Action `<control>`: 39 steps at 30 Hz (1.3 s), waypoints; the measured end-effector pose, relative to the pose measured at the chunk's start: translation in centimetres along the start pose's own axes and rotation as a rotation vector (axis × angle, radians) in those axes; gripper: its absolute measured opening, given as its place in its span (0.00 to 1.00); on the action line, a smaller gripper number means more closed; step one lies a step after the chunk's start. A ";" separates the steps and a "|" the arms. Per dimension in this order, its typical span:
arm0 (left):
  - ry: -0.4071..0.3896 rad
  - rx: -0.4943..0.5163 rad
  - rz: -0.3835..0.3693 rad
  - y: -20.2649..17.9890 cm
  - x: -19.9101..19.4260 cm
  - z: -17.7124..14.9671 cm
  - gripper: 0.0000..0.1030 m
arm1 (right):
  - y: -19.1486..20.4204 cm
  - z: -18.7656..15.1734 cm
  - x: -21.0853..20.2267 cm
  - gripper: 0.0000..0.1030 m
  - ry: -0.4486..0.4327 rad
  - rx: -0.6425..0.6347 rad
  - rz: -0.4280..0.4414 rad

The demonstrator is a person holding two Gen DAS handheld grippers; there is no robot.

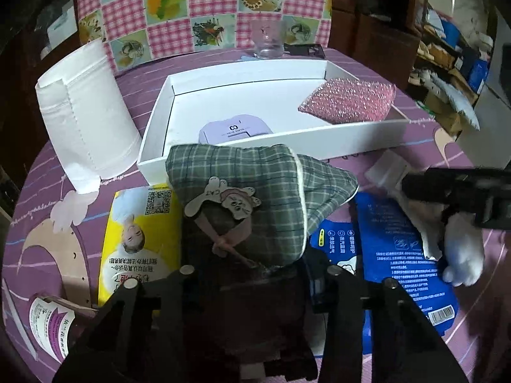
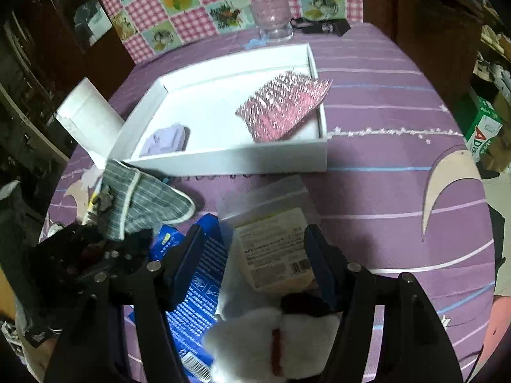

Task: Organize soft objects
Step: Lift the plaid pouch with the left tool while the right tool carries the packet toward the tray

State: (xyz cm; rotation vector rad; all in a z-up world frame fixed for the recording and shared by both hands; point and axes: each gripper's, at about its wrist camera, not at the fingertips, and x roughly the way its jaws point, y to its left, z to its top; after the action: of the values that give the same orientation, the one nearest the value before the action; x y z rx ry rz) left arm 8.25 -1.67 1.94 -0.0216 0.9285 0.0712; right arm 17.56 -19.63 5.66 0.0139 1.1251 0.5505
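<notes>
- Left gripper point(image 1: 255, 274): jaws closed on the near end of a green plaid slipper point(image 1: 255, 191), lifted just short of the white box point(image 1: 223, 146); toe pointing toward the box's near wall.
- Left view only: cartoon cat patch point(image 1: 223, 201) on the slipper's upper, and a dark inner lining between the jaws.
- Right gripper point(image 2: 255, 261): jaws set fairly wide on either side of a clear-bagged yellow sponge pack point(image 2: 274, 249) and a white plush toy point(image 2: 274, 341); firm clamping not clear from either view.
- Right view only: printed label and barcode on the pack; red stripe across the plush.
- Left view shows that plush point(image 1: 463, 252) hanging below the right gripper's dark body at far right.
- Under both: blue printed packet point(image 1: 399, 255) flat on the purple worktop point(image 2: 399, 127); yellow baby-photo packet point(image 1: 140, 233) visible clearly in the left view only.
- Inside the box: pink sparkly scrub pad point(image 2: 281, 108) propped against the right wall, lilac folded item point(image 2: 166, 140) near the left front corner.
- Left of the box: white paper roll point(image 1: 86, 121) standing upright.
- Behind the box: clear glass point(image 2: 274, 19) before a pink checked cloth point(image 1: 204, 6).
</notes>
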 end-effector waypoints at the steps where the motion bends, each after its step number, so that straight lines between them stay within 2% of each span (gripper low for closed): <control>1: -0.002 -0.006 -0.004 0.1 -0.1 0.0 0.36 | 0.0 0.0 0.5 0.64 0.014 0.000 -0.007; 5: -0.016 -0.017 0.008 0.5 -0.5 -0.2 0.35 | -0.2 0.0 1.2 0.64 0.020 -0.006 -0.056; 7: -0.034 -0.030 0.019 0.8 -1.0 -0.3 0.35 | -0.5 -0.1 1.1 0.63 0.012 0.004 -0.041; 11: -0.093 -0.068 0.040 1.9 -2.4 -0.4 0.35 | -1.3 -0.3 0.8 0.54 -0.004 0.036 -0.015; 18: -0.143 -0.134 0.032 3.4 -3.4 -0.3 0.35 | -1.8 -0.6 0.4 0.41 -0.023 0.056 0.019; 25: -0.159 -0.141 0.030 3.5 -3.6 -0.4 0.35 | -2.6 -0.7 0.6 0.34 -0.033 0.092 0.063; 32: -0.172 -0.143 0.001 3.1 -3.9 -0.4 0.35 | -3.1 -0.6 0.3 0.21 -0.043 0.133 0.097; 36: -0.188 -0.152 -0.017 2.8 -4.7 0.0 0.35 | -3.0 -0.6 -0.4 0.17 -0.074 0.127 0.117; 39: -0.197 -0.149 -0.002 2.6 -5.2 0.4 0.35 | -3.1 -0.6 -1.4 0.16 -0.113 0.126 0.143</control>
State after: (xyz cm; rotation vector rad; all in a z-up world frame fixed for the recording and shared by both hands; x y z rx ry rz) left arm 5.23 0.71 6.38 -0.1513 0.7252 0.1385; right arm 17.87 -23.04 5.72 0.2338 1.0517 0.5974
